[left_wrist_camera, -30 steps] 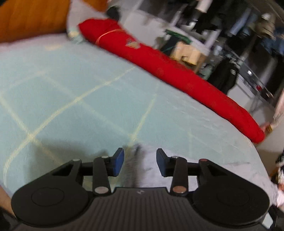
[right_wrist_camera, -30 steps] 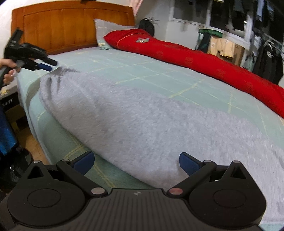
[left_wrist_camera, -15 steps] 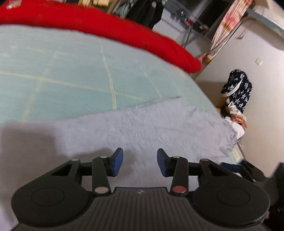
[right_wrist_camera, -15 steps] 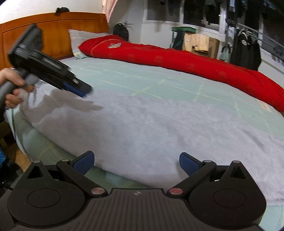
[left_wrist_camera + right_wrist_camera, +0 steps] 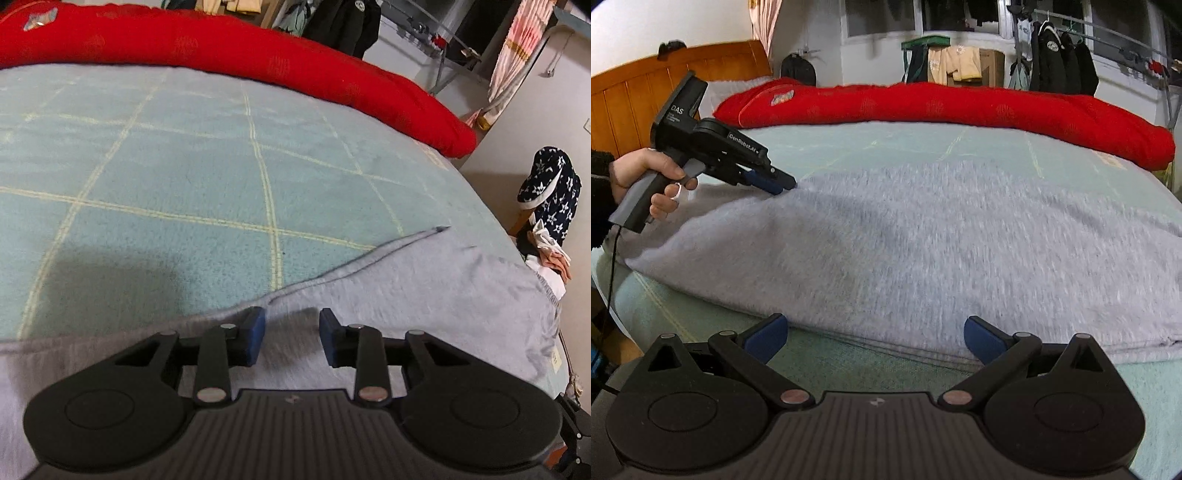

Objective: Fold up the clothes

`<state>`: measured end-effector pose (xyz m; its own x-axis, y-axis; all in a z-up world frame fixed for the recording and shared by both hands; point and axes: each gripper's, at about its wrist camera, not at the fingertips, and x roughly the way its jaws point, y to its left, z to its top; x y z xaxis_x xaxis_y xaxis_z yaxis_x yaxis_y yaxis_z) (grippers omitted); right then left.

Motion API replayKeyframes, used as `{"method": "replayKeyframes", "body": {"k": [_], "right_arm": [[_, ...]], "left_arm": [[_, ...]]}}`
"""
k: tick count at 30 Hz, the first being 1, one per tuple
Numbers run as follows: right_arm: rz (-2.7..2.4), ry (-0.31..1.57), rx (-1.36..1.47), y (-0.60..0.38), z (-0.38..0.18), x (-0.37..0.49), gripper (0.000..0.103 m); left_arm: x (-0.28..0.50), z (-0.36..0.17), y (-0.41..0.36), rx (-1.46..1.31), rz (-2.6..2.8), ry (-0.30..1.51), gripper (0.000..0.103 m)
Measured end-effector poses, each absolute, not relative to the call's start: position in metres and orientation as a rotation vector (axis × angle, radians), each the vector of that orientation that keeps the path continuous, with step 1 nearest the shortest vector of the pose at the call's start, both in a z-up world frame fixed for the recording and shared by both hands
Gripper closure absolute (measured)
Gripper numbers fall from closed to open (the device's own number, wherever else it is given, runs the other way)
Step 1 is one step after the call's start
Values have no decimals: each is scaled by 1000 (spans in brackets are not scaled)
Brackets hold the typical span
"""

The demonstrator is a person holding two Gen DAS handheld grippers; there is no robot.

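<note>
The green sheet point(image 5: 184, 177) at centre frame is left bare for passing; its upper edge is blocked by the red quilt point(image 5: 258, 62).

Garment point(image 5: 923, 251): grey fleecy cloth, matt, napped. Sheet point(image 5: 184, 177): teal terry-like cloth. Quilt point(image 5: 960, 107): red plush. Headboard point(image 5: 624, 99): glossy varnished wood.

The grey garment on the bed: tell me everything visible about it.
The grey garment is a soft, fleecy-looking knit spread flat and wide across the near part of the green checked bedcover, with a stitched hem along its far edge. The left gripper sits over that hem, jaws apart; the right gripper hovers open at the near edge.
</note>
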<state>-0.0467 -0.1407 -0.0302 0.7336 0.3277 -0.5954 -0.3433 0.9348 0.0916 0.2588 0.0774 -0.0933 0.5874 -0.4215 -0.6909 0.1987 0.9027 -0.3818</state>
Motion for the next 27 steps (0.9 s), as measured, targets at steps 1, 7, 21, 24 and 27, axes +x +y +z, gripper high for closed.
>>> {"method": "replayKeyframes", "body": {"k": [1,7,21,24,27], "right_arm": [[371,642,-10,-144,-28,-49,0],[323,609,142,-180,-20,-59,0],[316,660,272,-189,-55,-51,0],[316,675,110,-171,-54,-51,0],[308,682,-15,-156,-52,-55,0]], "left_arm": [[251,-89,77,-275,-370,869,67],[186,-58,67,-248,-420,795,60],[55,-61,12,108,-439,717,55],[45,-73,-3,248,-404,706,55],[37,-78,-11,356,-401,693,55]]}}
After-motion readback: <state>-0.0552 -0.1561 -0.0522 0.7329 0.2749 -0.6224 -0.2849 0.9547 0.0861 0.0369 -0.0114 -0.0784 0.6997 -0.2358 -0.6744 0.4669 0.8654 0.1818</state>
